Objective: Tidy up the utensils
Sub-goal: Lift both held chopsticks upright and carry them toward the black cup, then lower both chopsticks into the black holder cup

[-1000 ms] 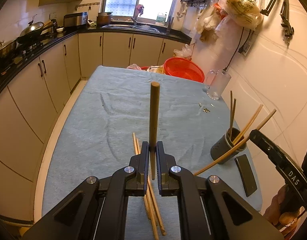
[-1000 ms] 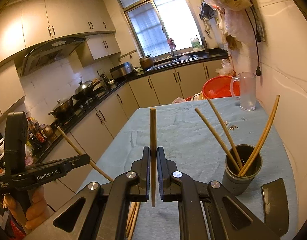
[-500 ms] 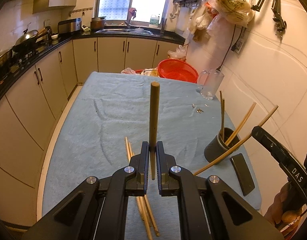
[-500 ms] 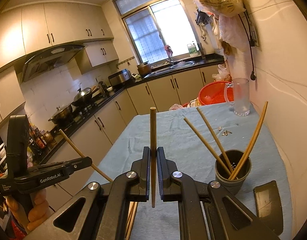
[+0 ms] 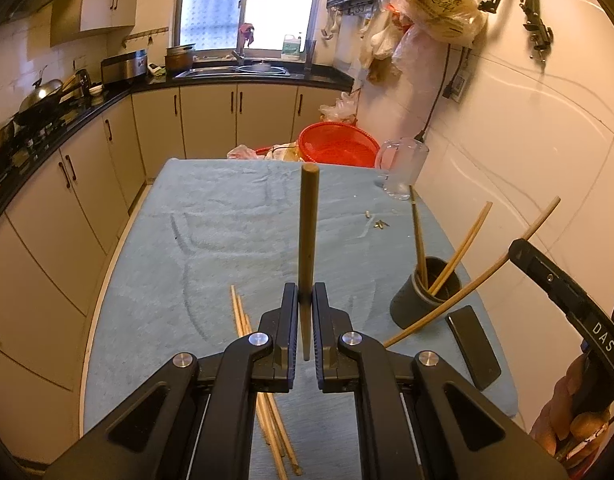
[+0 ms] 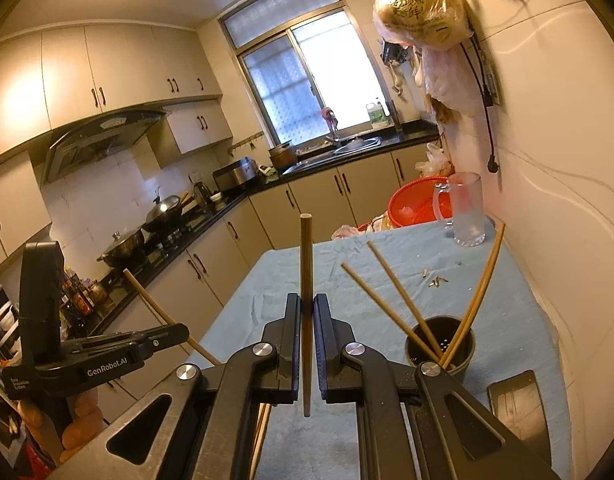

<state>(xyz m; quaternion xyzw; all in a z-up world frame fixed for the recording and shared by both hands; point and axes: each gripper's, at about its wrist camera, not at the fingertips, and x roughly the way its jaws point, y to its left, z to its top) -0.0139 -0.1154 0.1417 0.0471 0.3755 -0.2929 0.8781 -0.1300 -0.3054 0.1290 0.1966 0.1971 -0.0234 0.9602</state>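
Note:
My left gripper (image 5: 305, 292) is shut on a wooden chopstick (image 5: 308, 220) that points up and away, held above the blue-covered table (image 5: 211, 240). My right gripper (image 6: 306, 304) is shut on another chopstick (image 6: 306, 256); that gripper shows at the right edge of the left wrist view (image 5: 563, 296) with its chopstick (image 5: 467, 292) slanting past the holder. A dark round holder (image 5: 425, 298) stands at the table's right, with a few chopsticks leaning in it; it also shows in the right wrist view (image 6: 441, 350). Several loose chopsticks (image 5: 263, 392) lie on the table under my left gripper.
A dark flat phone (image 5: 473, 346) lies beside the holder near the front edge. A glass mug (image 5: 401, 174) and a red basin (image 5: 339, 148) stand at the far right. Small scraps (image 5: 379, 222) lie mid-table. A tiled wall runs along the right; kitchen cabinets stand left.
Both grippers have risen and drawn back a little with their chopsticks still held; the table and the holder sit lower and farther in both views.

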